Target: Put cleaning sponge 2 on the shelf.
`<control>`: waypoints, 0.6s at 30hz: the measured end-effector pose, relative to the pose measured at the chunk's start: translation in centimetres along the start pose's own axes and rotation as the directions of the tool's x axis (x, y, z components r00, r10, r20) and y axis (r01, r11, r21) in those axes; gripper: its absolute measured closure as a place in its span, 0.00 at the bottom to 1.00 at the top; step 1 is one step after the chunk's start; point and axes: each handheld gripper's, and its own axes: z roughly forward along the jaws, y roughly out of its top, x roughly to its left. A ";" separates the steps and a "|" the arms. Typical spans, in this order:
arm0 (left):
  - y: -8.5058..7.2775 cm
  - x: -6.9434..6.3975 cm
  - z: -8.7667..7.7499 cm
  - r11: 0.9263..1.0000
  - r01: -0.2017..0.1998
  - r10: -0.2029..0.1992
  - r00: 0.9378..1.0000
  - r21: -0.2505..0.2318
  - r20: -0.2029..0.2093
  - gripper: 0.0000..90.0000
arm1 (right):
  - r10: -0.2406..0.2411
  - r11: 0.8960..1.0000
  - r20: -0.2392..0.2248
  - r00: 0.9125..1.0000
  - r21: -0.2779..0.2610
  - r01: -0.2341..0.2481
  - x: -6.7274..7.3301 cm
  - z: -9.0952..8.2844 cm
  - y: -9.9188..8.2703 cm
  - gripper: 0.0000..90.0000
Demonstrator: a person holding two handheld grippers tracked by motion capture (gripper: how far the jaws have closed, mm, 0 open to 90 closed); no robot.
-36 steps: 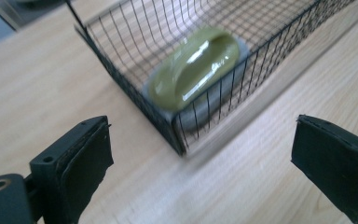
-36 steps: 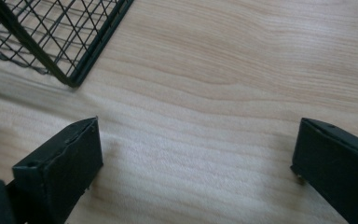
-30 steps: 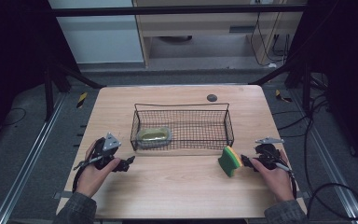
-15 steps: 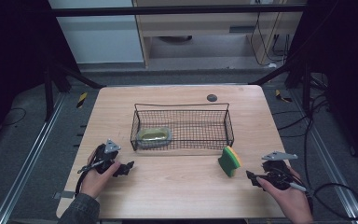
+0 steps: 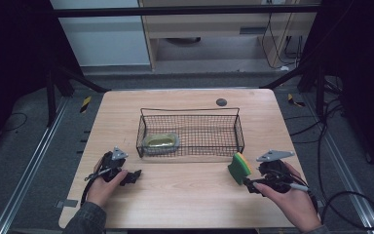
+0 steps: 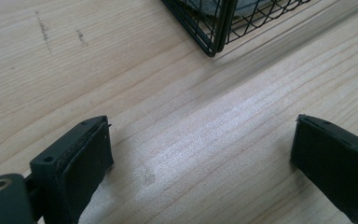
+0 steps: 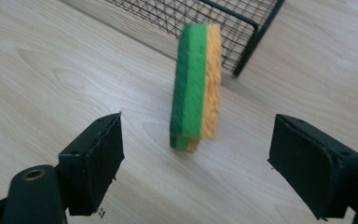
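Observation:
A green and yellow sponge stands on edge on the wooden table, just off the near right corner of a black wire basket. My right gripper is a short way behind the sponge, open. Its jaws have just been opening, and the sponge stands ahead of them with neither pad touching it. My left gripper rests low over the table, near the basket's near left corner. It is open with only bare wood between its jaws.
An olive-yellow item in clear wrap lies in the basket's left end. A dark round spot marks the table behind the basket. Bare wood stretches between the two hands. The table's near edge is close under both wrists.
My right gripper drew back from the sponge toward the near right, leaving it standing on edge, then edged in toward it again. The left gripper sank slightly toward the table.

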 end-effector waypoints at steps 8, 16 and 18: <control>-0.1 0.0 0.3 1.000 0.010 -0.010 1.000 -0.010 0.011 0.01 | -0.047 0.998 0.003 0.999 0.034 0.047 0.6 0.1 3.3 0.29; -0.1 0.1 0.4 1.000 0.003 -0.003 1.000 -0.015 0.018 0.00 | -0.043 0.997 -0.014 0.999 0.067 0.044 -0.1 0.8 5.0 0.37; -0.1 0.1 0.4 1.000 0.003 -0.003 1.000 -0.016 0.018 0.00 | -0.038 0.996 -0.022 0.999 0.078 0.040 -0.1 1.1 5.0 0.38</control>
